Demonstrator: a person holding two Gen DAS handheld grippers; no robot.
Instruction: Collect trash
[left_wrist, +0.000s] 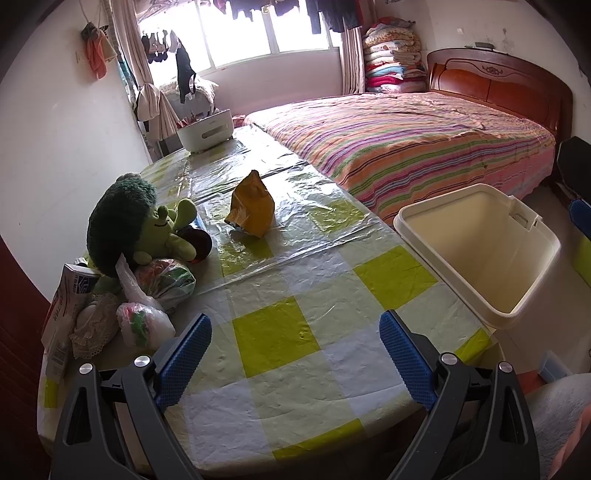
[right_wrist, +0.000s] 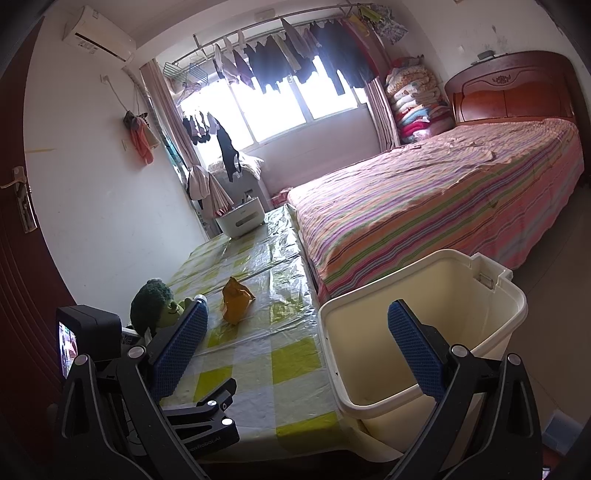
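The left hand-held gripper (left_wrist: 295, 334) was spread wide, its blue textured pads (left_wrist: 186, 360) far apart and gripping nothing, hovering over the near end of the worktop covered in a yellow-green and white checked plastic cloth (left_wrist: 275, 332). The right hand-held gripper (right_wrist: 297, 332) was likewise released and empty; one pad sat over the worktop's edge, the other over the mouth of the cream rectangular plastic bin (right_wrist: 436, 317), which stood just beside the worktop, between it and the bed with the striped cover (right_wrist: 424, 206). The crumpled yellow snack wrapper (left_wrist: 252, 204) lay on the worktop's middle, well ahead of both grippers and untouched. To its left lay a green broccoli-shaped plush toy (left_wrist: 135, 218), with knotted clear plastic bags (left_wrist: 147, 310) nearer the left gripper.
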